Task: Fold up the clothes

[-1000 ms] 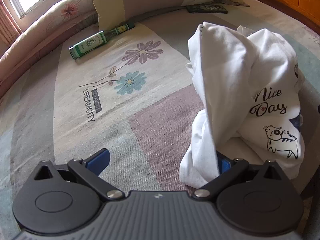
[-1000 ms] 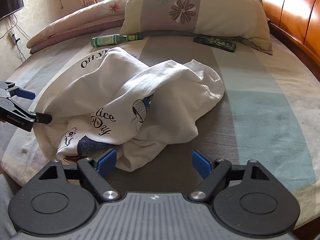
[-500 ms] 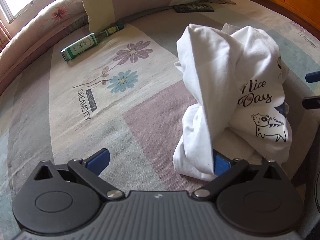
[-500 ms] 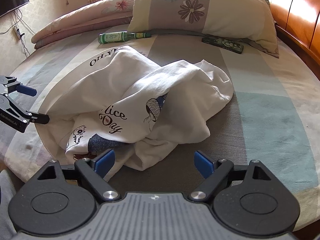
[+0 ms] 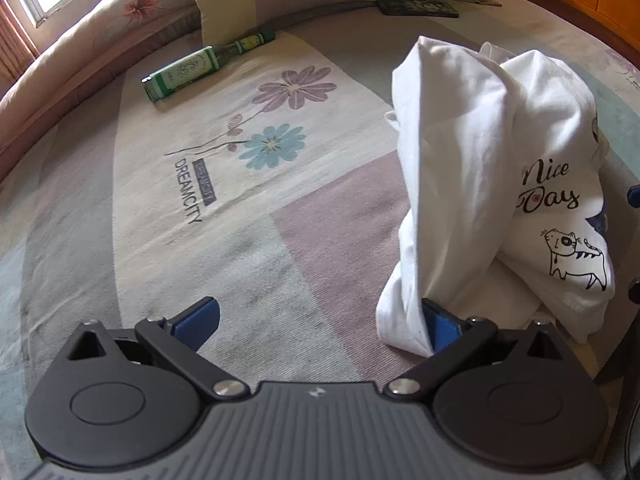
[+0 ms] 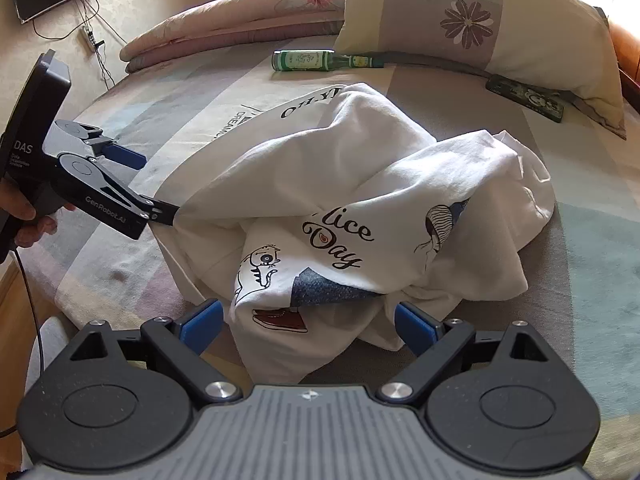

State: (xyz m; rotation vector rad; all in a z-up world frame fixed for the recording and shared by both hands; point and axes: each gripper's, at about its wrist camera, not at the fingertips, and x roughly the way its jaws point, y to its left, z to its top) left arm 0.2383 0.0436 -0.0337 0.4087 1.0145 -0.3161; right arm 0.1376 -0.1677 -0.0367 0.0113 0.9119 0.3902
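My right gripper (image 6: 308, 326) has just been opening, jaws wide astride the crumpled white T-shirt's (image 6: 360, 200) near hem; left gripper (image 5: 318, 326) agape, shirt draped over its right finger only; right's nearer.

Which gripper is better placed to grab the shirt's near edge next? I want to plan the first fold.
The right gripper: its open fingers straddle the white T-shirt hem directly ahead. The left gripper is open too, with the cloth draped against only one finger.

Green bottle (image 6: 310, 60) lies beside pillow (image 6: 480, 20) on bed (image 5: 160, 220); dark flat case (image 6: 524, 98) near pillow.
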